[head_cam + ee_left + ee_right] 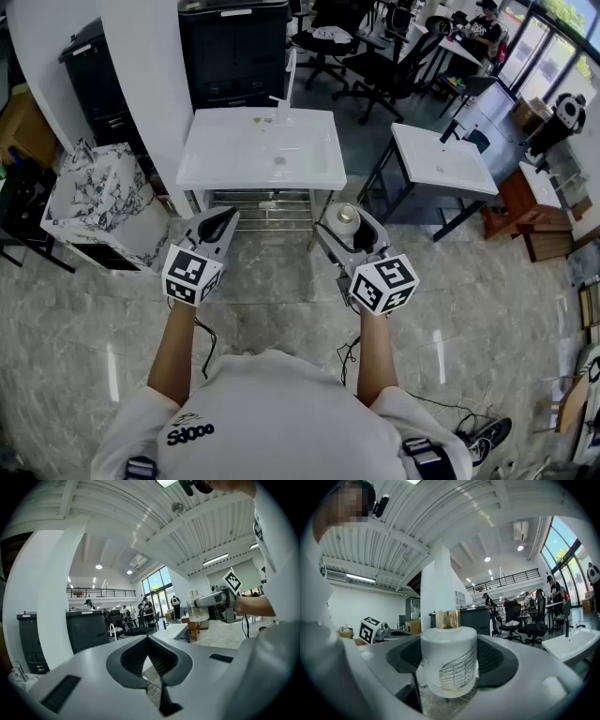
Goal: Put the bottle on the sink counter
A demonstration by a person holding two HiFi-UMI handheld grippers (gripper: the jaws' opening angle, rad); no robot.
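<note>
The right gripper (pixel 349 225) grasped the frosted, gold-capped bottle (pixel 449 660) upright between wide-spread jaws, in the air on the near side of the white sink counter (pixel 211 161). To its left, the left gripper (pixel 149 644) was clenched on nothing.

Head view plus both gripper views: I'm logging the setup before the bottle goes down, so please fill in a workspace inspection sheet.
Surface: white sink counter, tap at its back edge.
Job's things: frosted white cylindrical bottle with gold cap, held off the counter.
Clutter: marble-patterned box left of the counter.
Grippers: left gripper shut, empty; right gripper shut on the bottle.
Cables: black cables hang below both grippers.
Surroundings: second white sink, black office chairs, marble-look floor.
</note>
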